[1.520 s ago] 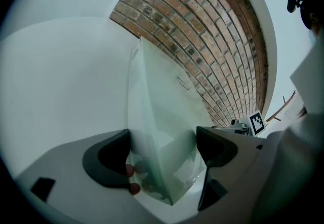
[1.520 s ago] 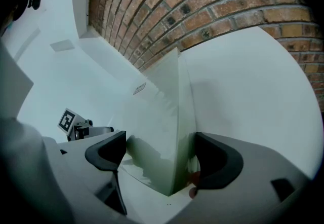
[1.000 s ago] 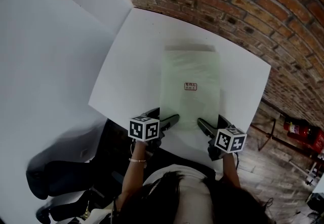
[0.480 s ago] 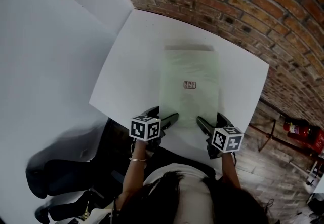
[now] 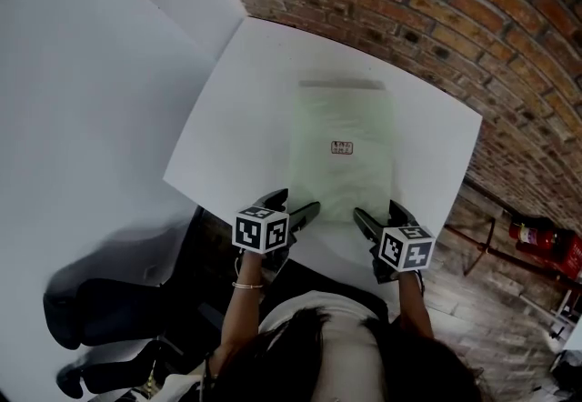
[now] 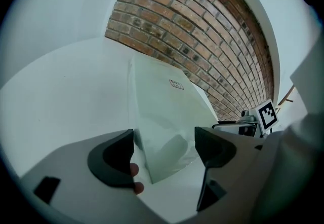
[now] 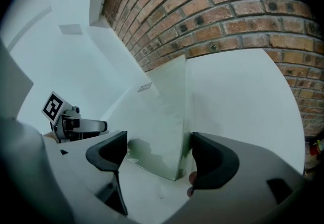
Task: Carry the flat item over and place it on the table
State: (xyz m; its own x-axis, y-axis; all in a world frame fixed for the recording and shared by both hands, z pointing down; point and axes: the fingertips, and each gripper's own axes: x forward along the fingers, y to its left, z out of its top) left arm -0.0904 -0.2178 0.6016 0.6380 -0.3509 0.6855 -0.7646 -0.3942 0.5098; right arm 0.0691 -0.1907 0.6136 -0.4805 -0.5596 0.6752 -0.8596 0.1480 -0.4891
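Green flat item (image 5: 343,155), position unchanged

The black left gripper (image 5: 293,206) and black right gripper (image 5: 380,214) sit side by side, level, pointing forward, each with its jaws spread wide apart. Bare forearms (image 5: 241,305) extend straight behind them.

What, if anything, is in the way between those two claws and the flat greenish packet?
Nothing visible. The packet lies flat on the white table, one near corner between the open jaws of the left gripper, the other between those of the right gripper.
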